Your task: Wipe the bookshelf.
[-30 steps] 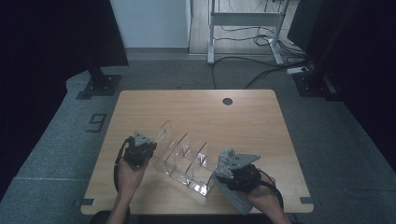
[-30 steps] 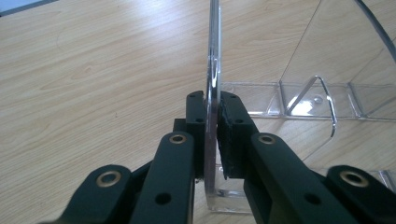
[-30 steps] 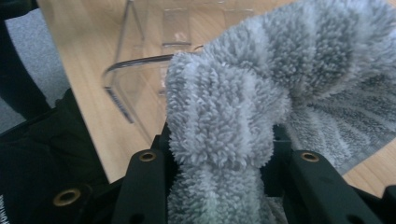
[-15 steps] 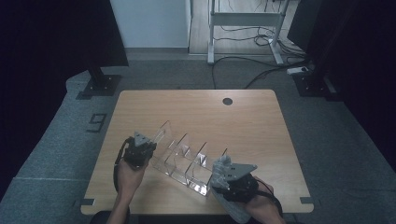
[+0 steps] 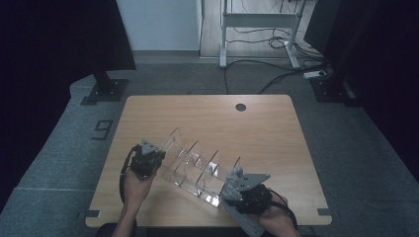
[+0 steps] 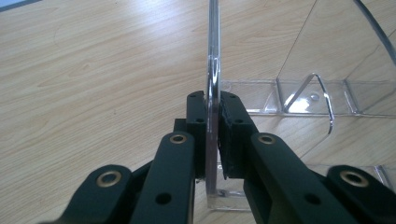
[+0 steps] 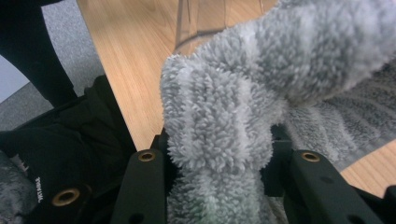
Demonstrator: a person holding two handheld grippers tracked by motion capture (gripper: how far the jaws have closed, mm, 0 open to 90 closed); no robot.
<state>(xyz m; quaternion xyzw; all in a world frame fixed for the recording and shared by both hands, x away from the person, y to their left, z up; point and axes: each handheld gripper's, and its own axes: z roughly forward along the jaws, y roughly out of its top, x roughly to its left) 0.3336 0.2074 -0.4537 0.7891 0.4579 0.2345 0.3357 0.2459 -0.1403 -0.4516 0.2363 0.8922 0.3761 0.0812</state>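
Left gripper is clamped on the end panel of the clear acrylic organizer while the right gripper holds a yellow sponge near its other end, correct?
Not quite. The right gripper holds a grey fluffy cloth, not a yellow sponge, as the right gripper view shows. The rest stands: the left gripper is clamped on the clear acrylic organizer.

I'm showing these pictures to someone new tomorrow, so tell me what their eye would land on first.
The clear acrylic divider rack lying slantwise on the near half of the wooden table draws the eye first. The left gripper is shut on the rack's end panel, pinching the thin clear sheet edge-on. At the rack's near right end, the right gripper clamps a fluffy grey cloth, bunched thickly between its jaws.
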